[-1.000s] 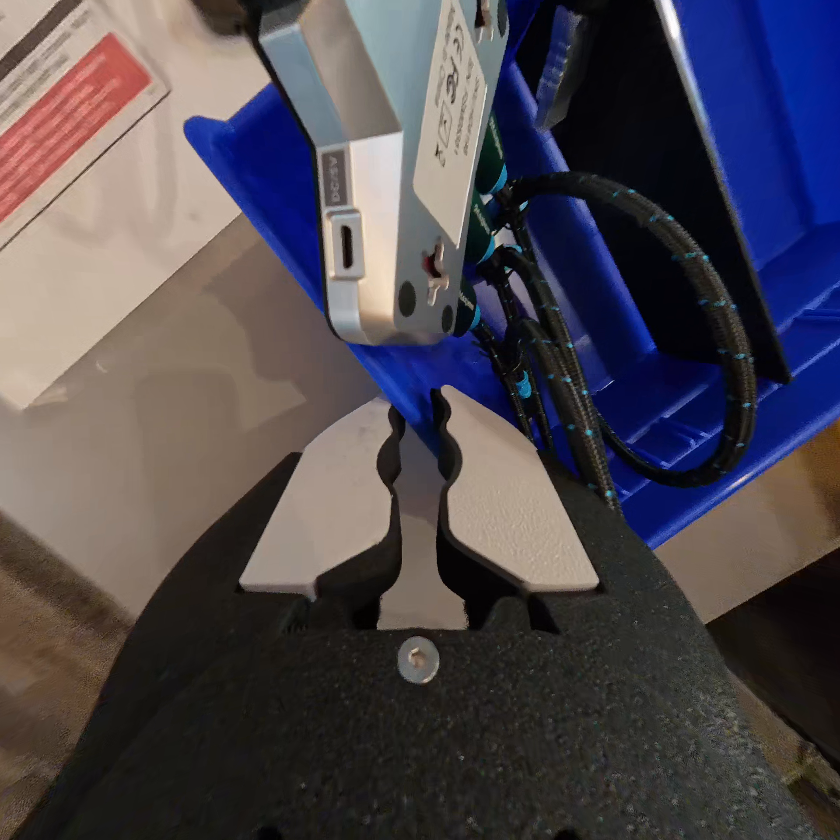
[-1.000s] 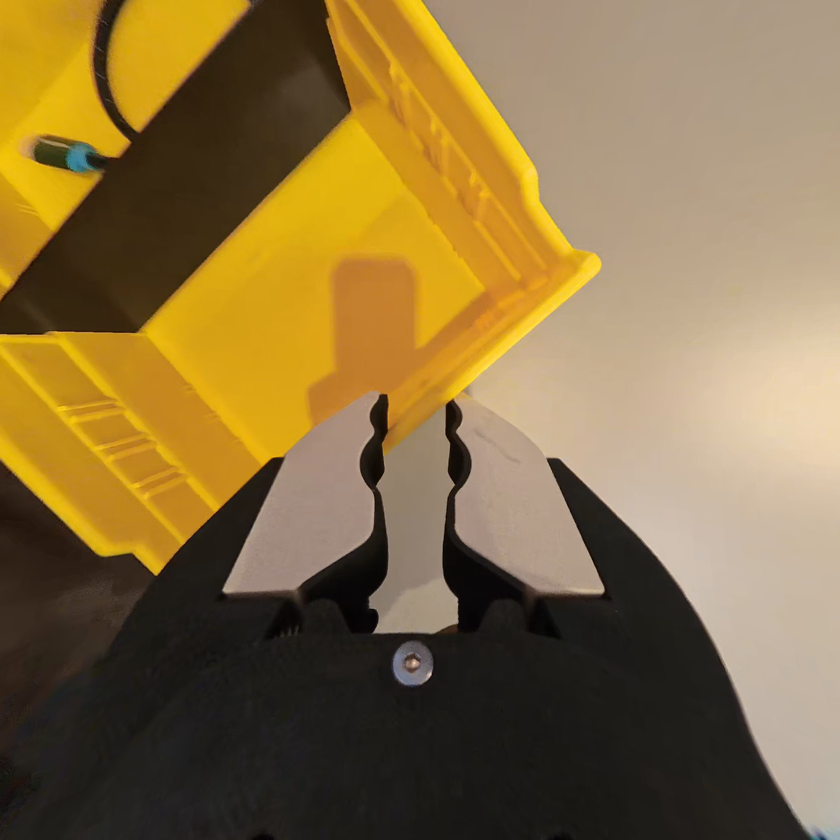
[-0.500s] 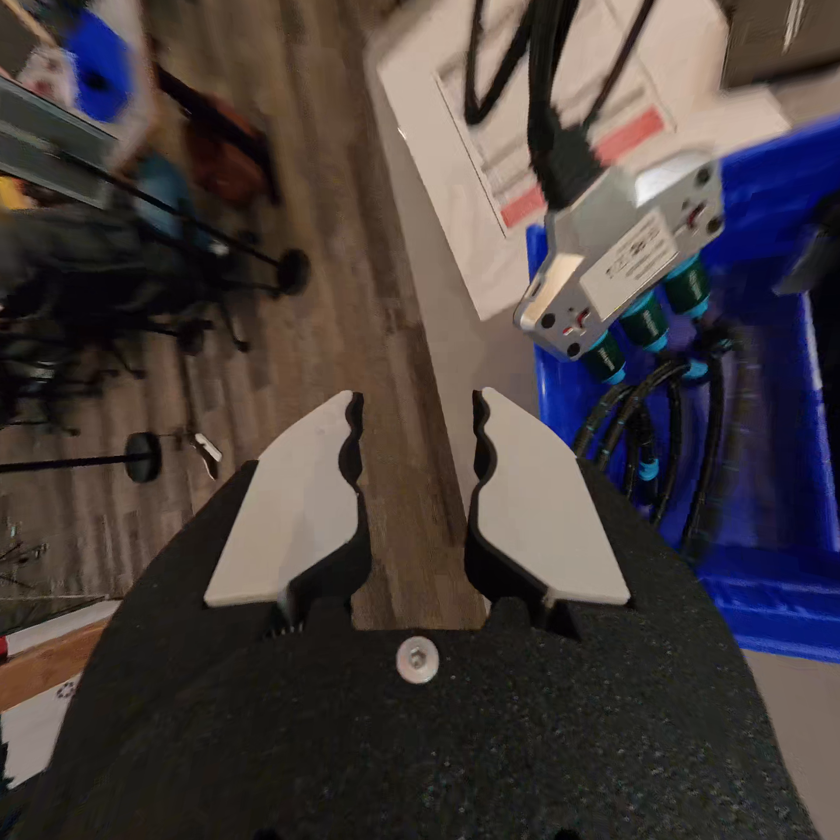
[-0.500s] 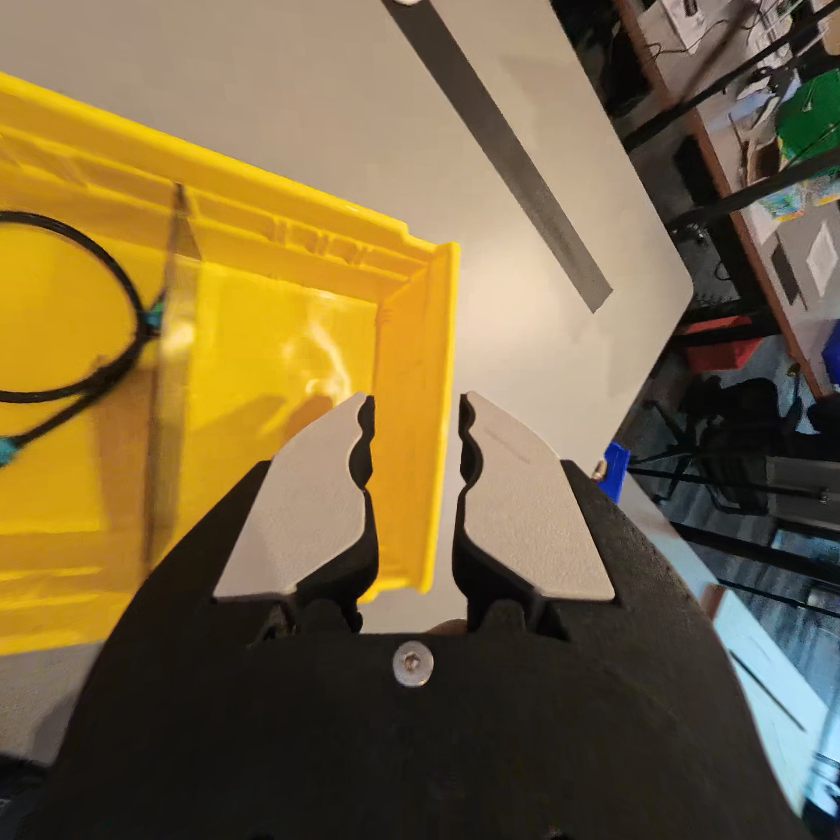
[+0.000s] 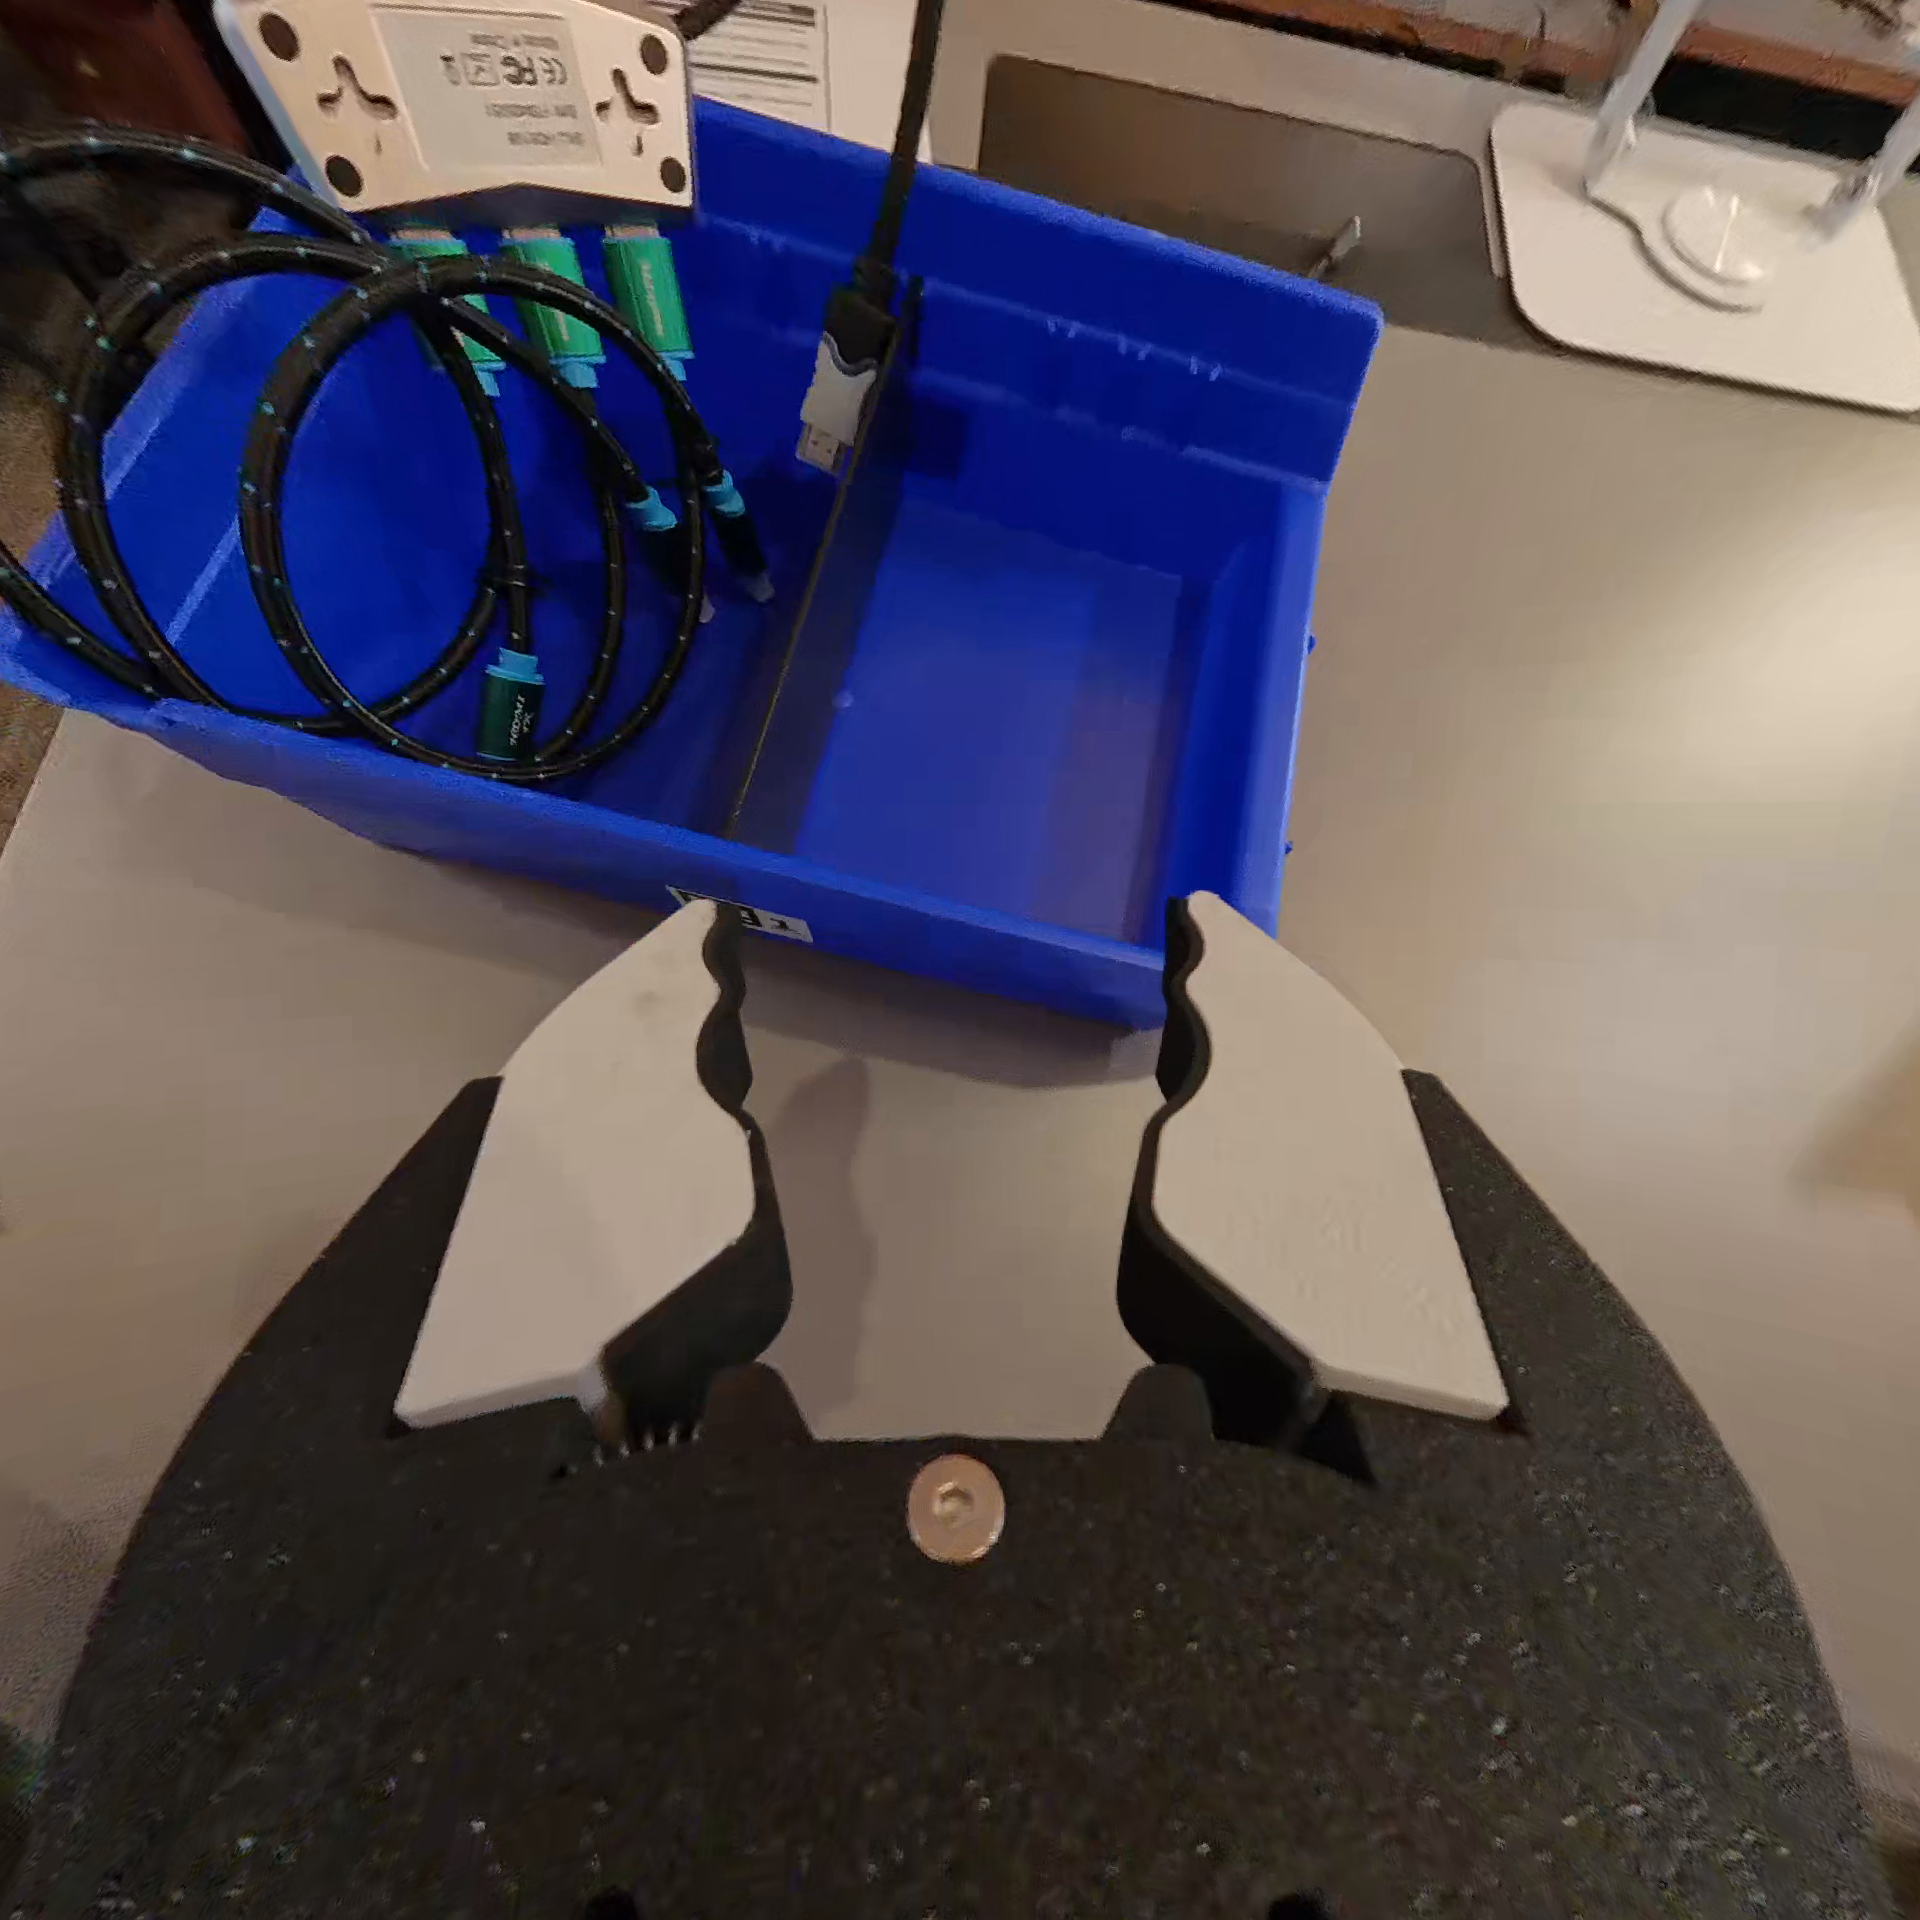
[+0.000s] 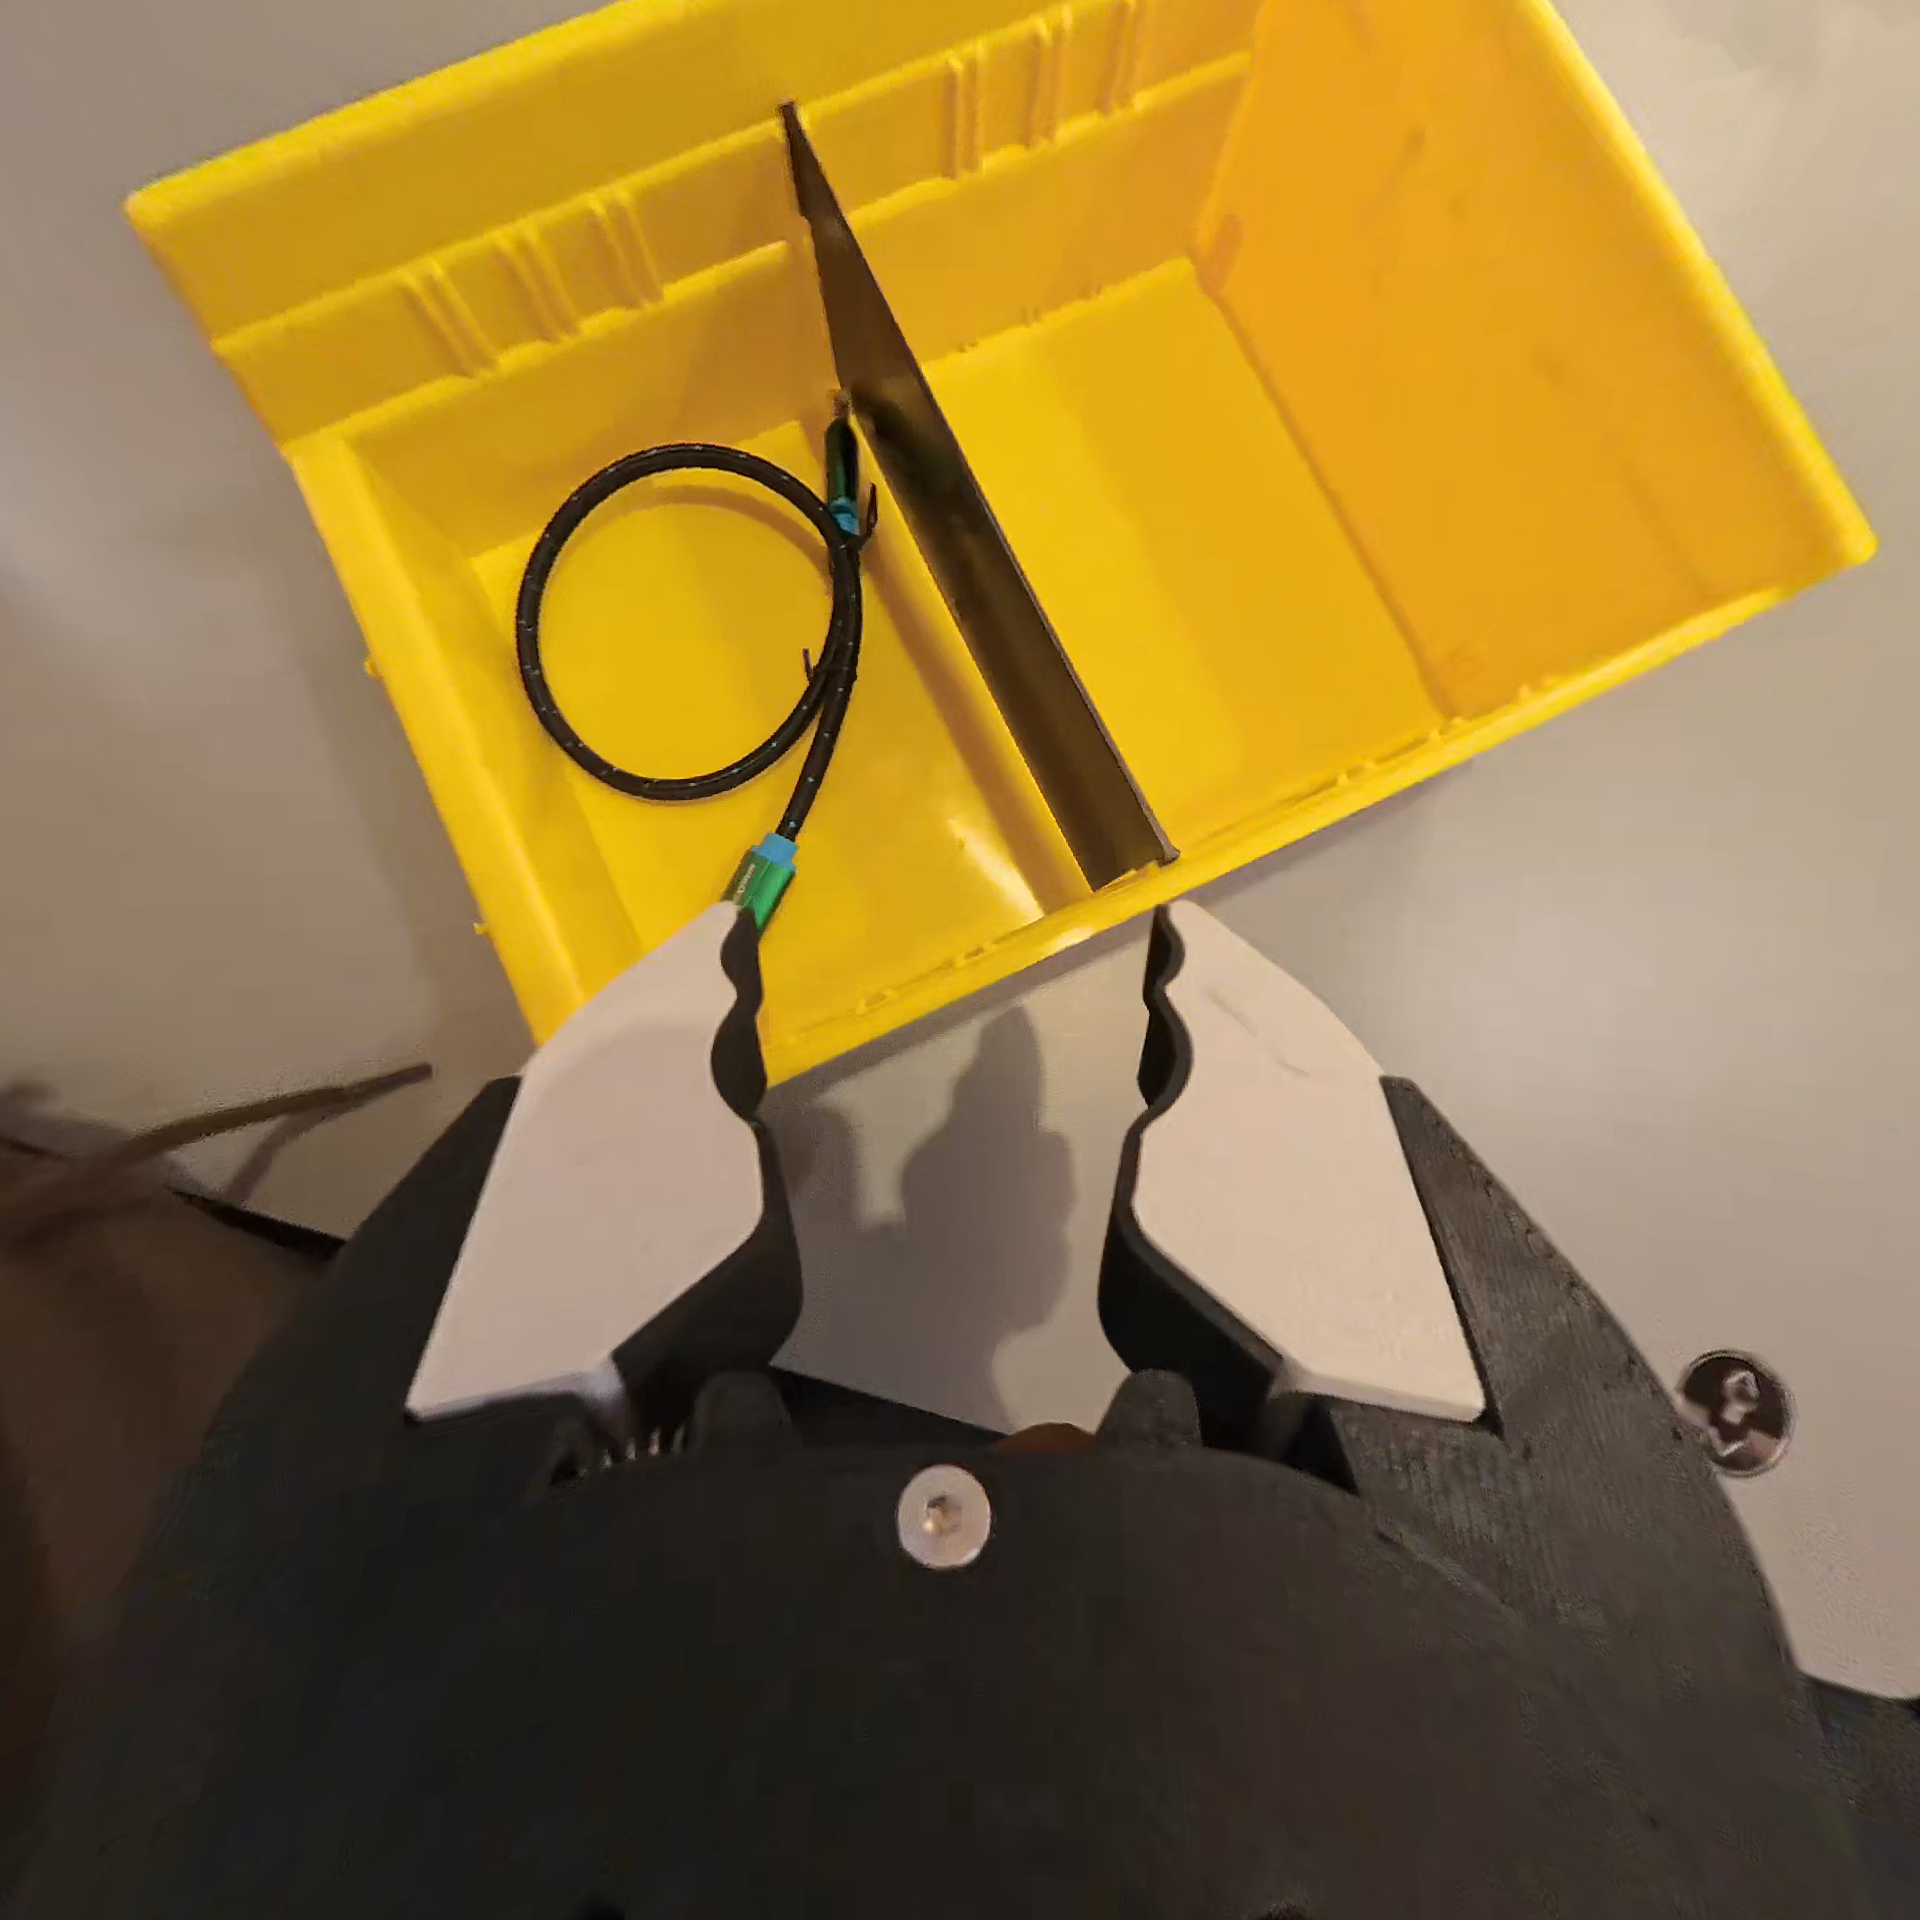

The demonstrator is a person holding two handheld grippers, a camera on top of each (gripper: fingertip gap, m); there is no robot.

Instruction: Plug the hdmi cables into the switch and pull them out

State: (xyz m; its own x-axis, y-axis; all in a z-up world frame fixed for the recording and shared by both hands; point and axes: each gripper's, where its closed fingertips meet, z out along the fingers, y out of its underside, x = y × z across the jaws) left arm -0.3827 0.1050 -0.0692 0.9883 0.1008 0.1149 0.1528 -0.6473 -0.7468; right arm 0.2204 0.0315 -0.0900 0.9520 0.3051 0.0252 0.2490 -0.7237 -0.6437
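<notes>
My left gripper (image 5: 951,914) is open and empty, above the table just before the near wall of a blue bin (image 5: 1330,436). A black divider (image 5: 821,561) splits the bin. Its left part holds several coiled black braided cables (image 5: 312,499) with green plugs, fitted into a silver box (image 5: 468,104) at the top left. A loose black plug (image 5: 842,384) hangs over the divider. My right gripper (image 6: 945,920) is open and empty before the near rim of a yellow bin (image 6: 1558,343). One coiled black cable (image 6: 686,623) with green plugs lies in its left part.
A white stand base (image 5: 1704,239) and a dark mat (image 5: 1195,156) lie on the grey table behind the blue bin. A paper sheet (image 5: 758,52) lies at the top. A small round metal piece (image 6: 1733,1411) sits on the table at the right of my right gripper. Tip to tip, the grippers are about 60 cm apart.
Both grippers have opened wide and swung round. The left now faces the blue bin from the front; the right now looks down on the whole yellow bin.
</notes>
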